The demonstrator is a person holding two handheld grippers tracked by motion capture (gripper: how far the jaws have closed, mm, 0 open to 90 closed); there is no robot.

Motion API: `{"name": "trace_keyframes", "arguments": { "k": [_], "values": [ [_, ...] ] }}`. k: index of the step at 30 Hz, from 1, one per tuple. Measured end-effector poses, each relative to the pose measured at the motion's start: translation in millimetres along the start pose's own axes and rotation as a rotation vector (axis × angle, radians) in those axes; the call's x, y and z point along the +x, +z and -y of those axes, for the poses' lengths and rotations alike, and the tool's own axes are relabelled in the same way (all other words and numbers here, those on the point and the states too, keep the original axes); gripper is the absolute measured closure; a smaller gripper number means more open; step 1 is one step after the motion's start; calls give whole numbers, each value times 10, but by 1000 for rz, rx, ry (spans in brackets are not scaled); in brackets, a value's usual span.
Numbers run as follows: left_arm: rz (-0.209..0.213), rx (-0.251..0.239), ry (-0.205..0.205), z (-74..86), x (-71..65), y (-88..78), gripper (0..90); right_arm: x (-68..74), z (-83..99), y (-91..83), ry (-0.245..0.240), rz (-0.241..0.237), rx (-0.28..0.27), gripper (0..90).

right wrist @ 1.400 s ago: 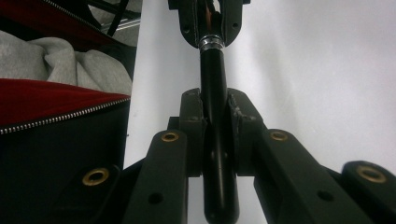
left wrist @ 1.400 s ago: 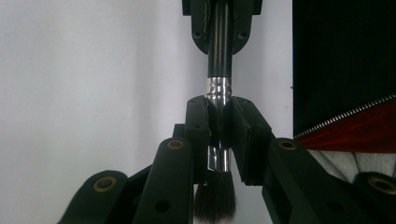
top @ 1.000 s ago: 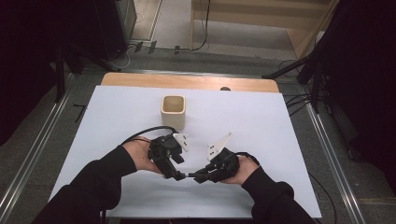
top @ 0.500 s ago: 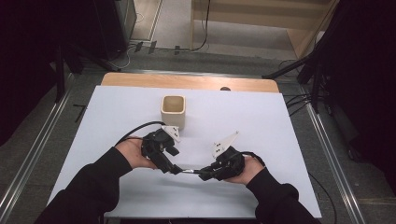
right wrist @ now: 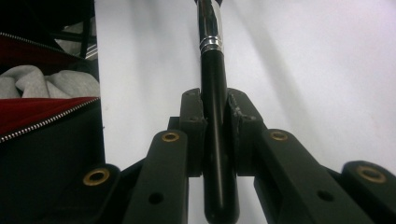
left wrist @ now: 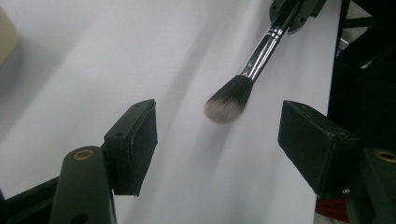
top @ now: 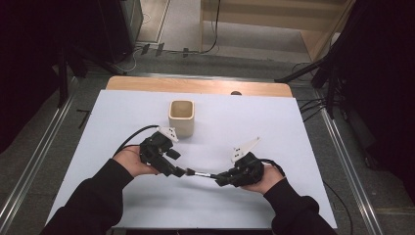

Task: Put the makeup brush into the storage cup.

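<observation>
A: The right gripper (right wrist: 215,121) is clamped on the black handle of the brush (right wrist: 215,140), pads tight on both sides, the handle's end sticking out behind them.

B: And the left gripper (left wrist: 217,135)?

A: Its jaws stand wide, having just been opening. The bristle tip (left wrist: 227,100) hangs between them but touches neither pad; there is free space on each side.

B: Where is the brush over the table?

A: In the high view the brush (top: 201,173) lies nearly level between the two grippers, near the front middle of the white sheet (top: 274,122), left gripper (top: 178,171) at its tip, right gripper (top: 221,178) at its handle.

B: Anything close?

A: A cup (top: 181,116) stands beyond the left hand (top: 134,159), apart from it. Bare sheet lies to both sides, and the sheet's front edge runs near the sleeves.
</observation>
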State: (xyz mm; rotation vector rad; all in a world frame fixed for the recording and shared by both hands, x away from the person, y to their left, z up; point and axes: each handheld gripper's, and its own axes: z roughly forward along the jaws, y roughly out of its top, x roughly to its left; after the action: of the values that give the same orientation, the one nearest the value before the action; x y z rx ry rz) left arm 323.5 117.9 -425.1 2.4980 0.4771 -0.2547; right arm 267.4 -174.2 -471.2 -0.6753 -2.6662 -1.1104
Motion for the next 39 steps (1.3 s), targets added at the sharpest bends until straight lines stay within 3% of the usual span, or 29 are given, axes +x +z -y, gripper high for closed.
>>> {"name": "trace_keyframes", "arguments": {
  "k": [8,16,24,33,39],
  "values": [
    [-5,-71,-60,101,37,-29,287,7,52,-62,42,32,-21,789],
    [-29,-92,-98,145,39,-22,279,26,100,-128,78,79,-44,789],
    [-53,-114,-102,182,-30,-1,278,75,152,-207,147,142,-91,789],
    [-51,-153,-136,200,-83,15,280,109,180,-207,204,195,-132,789],
    [-73,-199,-151,203,-127,23,281,151,177,-190,214,220,-159,789]
  ]
}}
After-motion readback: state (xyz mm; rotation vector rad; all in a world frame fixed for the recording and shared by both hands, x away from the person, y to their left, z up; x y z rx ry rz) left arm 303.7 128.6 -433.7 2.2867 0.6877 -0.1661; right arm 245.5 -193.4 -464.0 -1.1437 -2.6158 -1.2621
